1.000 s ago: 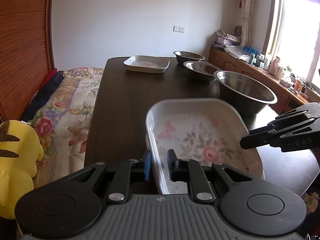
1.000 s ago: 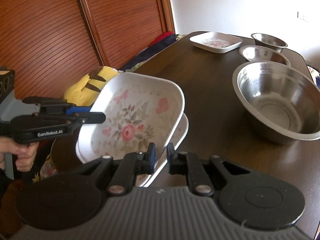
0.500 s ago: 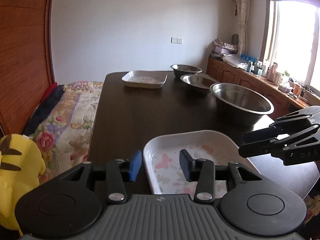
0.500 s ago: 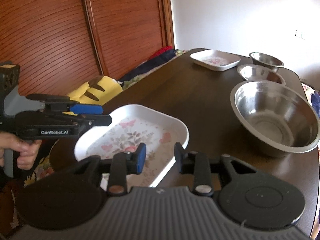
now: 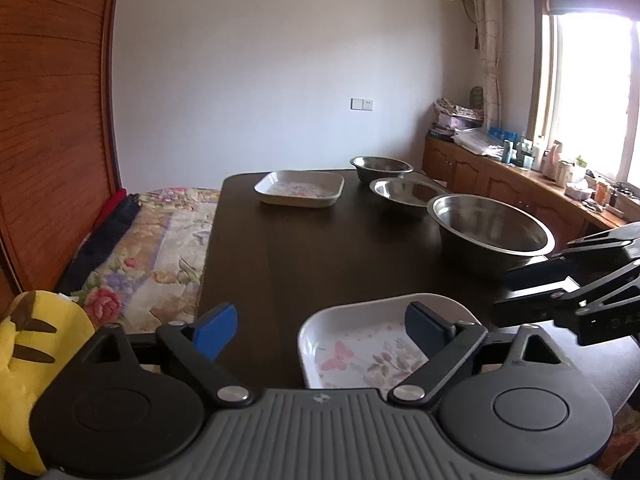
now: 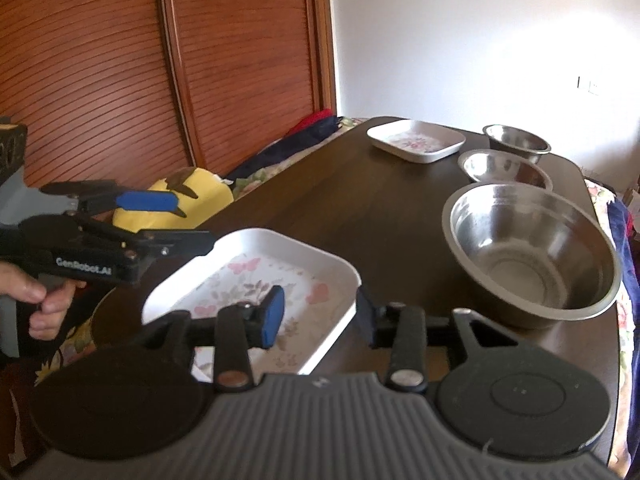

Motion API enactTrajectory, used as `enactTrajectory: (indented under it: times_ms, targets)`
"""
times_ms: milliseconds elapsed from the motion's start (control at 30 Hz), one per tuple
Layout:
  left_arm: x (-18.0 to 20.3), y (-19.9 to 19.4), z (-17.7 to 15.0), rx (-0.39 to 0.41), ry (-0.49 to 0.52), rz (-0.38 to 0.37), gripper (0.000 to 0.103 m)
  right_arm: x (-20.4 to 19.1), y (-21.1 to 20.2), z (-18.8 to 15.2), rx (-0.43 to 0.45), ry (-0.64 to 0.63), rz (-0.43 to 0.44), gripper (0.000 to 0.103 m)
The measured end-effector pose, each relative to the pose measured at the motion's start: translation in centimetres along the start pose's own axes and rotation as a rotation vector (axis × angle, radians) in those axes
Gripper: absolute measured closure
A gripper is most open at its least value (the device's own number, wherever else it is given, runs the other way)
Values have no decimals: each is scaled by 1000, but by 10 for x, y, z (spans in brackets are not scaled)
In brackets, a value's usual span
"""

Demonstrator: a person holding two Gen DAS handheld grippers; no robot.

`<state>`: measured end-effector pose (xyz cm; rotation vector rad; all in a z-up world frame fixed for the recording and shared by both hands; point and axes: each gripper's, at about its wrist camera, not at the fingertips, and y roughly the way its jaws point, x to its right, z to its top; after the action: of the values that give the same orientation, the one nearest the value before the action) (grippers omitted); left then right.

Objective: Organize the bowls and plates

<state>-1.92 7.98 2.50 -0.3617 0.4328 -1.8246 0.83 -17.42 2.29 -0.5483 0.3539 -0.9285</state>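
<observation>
The near floral plate (image 6: 256, 280) lies flat at the near edge of the dark table (image 5: 320, 248), and both grippers are letting go. The left gripper (image 5: 320, 330) has its jaws opening wide, pads clear of the plate's rim. The right gripper (image 6: 320, 314) is opening too, the plate's corner between its pads but untouched. Beyond the plate sits the big steel bowl (image 6: 532, 252), then two smaller bowls (image 6: 506, 166) and a second floral plate (image 6: 416, 141).

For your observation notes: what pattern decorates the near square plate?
Pink flowers and butterflies on white; the near square plate shows best in the right wrist view.
</observation>
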Motion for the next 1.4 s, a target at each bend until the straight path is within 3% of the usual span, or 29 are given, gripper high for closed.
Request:
enactTrajectory:
  times_ms: [233,500,567,933,1400]
  targets:
    - [-1,-1,5,17,8,17,0,1,-7,6,40,-6,-21,45]
    - [0,-5,14,43,16,25,0,5,-22,16,110,-1,-40,13]
    - [-1,-5,16,48,16,27,0,6,-24,19,124,-3,-51,0]
    - [-4,2,39,70,46,42,0,16,-31,37,169,28,-113,0]
    - [-14,36,87,94,44,30,0,48,-6,100,207,52,-146,0]
